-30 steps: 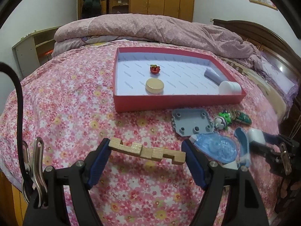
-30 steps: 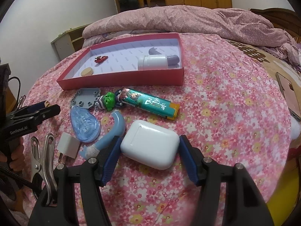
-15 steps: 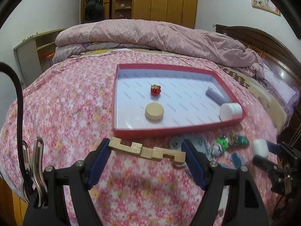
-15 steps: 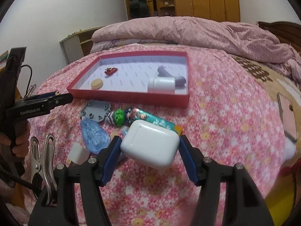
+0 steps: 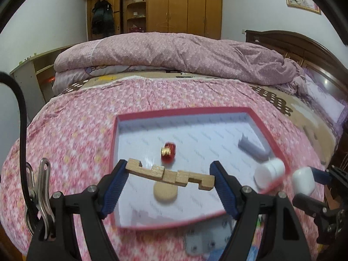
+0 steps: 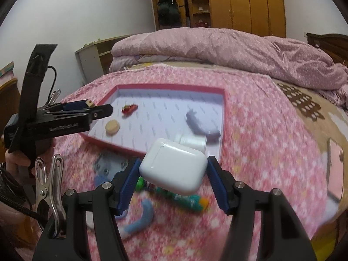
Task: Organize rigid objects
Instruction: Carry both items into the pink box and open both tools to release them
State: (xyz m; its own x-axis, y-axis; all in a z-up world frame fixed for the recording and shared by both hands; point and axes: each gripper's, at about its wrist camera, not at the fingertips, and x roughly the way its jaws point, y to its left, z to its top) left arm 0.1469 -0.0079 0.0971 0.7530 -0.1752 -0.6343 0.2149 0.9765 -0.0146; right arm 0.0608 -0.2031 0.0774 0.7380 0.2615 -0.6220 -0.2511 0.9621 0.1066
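— Where is the left gripper (image 5: 169, 177)?

— Held level above the near part of the red tray (image 5: 263, 128), its jaws clamped on the ends of a notched wooden block (image 5: 167, 174), which hangs over a round wooden disc (image 5: 165, 191) on the tray floor.

— And the right gripper (image 6: 173, 174)?

— Raised over the floral bedspread (image 6: 261, 130), just short of the tray's near wall. Its jaws grip a white earbud case (image 6: 174, 166), tilted, clear of the bed. Below it lie a green lighter (image 6: 189, 200) and a grey plate (image 6: 111, 165).

— Inside the tray?

— A red trinket (image 5: 168, 155), a grey tube (image 5: 252, 149) and a white bottle (image 6: 192, 141).
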